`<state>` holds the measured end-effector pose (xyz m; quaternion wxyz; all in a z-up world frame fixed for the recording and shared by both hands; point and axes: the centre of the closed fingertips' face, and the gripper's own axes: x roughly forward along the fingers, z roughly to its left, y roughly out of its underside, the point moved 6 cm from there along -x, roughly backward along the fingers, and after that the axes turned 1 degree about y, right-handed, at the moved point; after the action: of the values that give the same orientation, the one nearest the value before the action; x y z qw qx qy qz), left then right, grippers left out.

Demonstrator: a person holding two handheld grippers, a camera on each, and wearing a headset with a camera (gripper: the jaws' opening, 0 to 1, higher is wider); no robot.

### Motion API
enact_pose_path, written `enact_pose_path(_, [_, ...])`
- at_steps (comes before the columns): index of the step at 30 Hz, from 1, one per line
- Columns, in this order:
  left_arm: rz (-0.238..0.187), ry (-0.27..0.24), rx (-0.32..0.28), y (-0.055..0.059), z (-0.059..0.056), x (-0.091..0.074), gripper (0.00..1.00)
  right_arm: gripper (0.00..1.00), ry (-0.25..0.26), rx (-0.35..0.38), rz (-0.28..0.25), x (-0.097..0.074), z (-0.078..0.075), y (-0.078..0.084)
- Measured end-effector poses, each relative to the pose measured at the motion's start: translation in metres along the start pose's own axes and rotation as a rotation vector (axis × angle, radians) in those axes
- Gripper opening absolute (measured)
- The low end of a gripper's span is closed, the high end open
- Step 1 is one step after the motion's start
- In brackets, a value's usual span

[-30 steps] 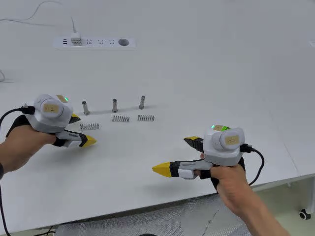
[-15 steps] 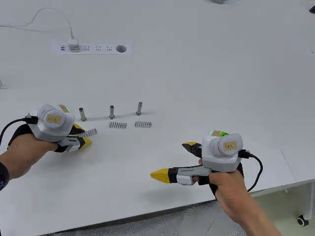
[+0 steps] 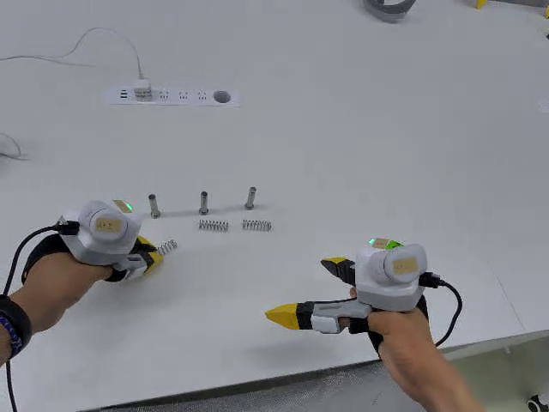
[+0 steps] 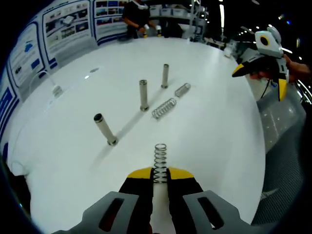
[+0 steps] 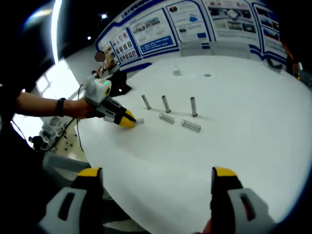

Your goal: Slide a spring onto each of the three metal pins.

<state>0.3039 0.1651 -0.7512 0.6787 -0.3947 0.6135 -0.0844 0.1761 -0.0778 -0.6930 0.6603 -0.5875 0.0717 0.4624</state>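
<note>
Three metal pins stand upright in a row on the white table: left pin [image 3: 154, 206] [image 4: 105, 129], middle pin [image 3: 203, 202] [image 4: 143, 95], right pin [image 3: 250, 198] [image 4: 165, 75]. My left gripper [image 3: 150, 256] [image 4: 159, 174] is shut on one end of a spring [image 3: 166, 247] [image 4: 160, 156], which sticks out forward, just short of the left pin. Two more springs [image 3: 214, 226] [image 3: 256, 226] lie in front of the middle and right pins. My right gripper [image 3: 307, 288] [image 5: 156, 175] is open and holds nothing, near the front edge and well to the right of the pins.
A white power strip [image 3: 171, 95] with a plug and cable lies at the back of the table. The table's front edge [image 3: 283, 382] runs close under my right hand. In the right gripper view the left gripper [image 5: 119, 117] shows beside the pins.
My left gripper has closed on the left spring, which earlier lay flat on the table in front of the left pin. The right gripper has barely moved.
</note>
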Motion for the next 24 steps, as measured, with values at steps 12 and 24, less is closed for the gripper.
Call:
enact_pose_path(12, [-0.028,-0.029,-0.062,0.015,-0.016,-0.03,0.1,0.93,-0.017,0.002,0.008,-0.001,0.004,0.008])
enact_pose_path(24, [-0.09,-0.059,-0.113,0.014,-0.025,-0.063,0.1,0.93,-0.053,-0.004,0.022,0.004,0.011,0.013])
